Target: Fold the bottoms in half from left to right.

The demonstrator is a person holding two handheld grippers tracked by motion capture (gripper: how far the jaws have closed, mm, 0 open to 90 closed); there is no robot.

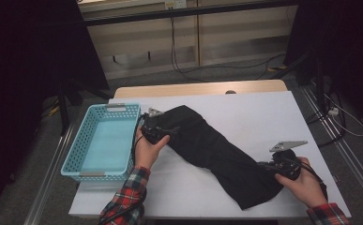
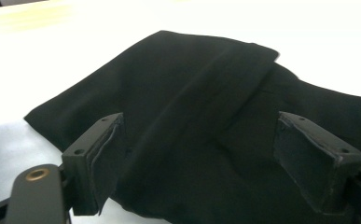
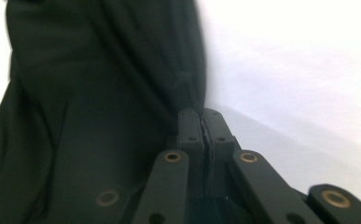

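While both hands rest low on the white worktop (image 1: 263, 112), the black cloth (image 1: 216, 152) lies diagonally from beside the blue perforated basket (image 1: 102, 140) toward the near right corner. Left claw (image 2: 211, 154) stands apart over smooth folded fabric. Right claw (image 3: 204, 128) is clamped on the cloth's edge.

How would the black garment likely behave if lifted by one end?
The black garment would probably sag and drape: it lies limp and creased across the white table. It likely won't slip; the right gripper pinches its edge with jaws shut.
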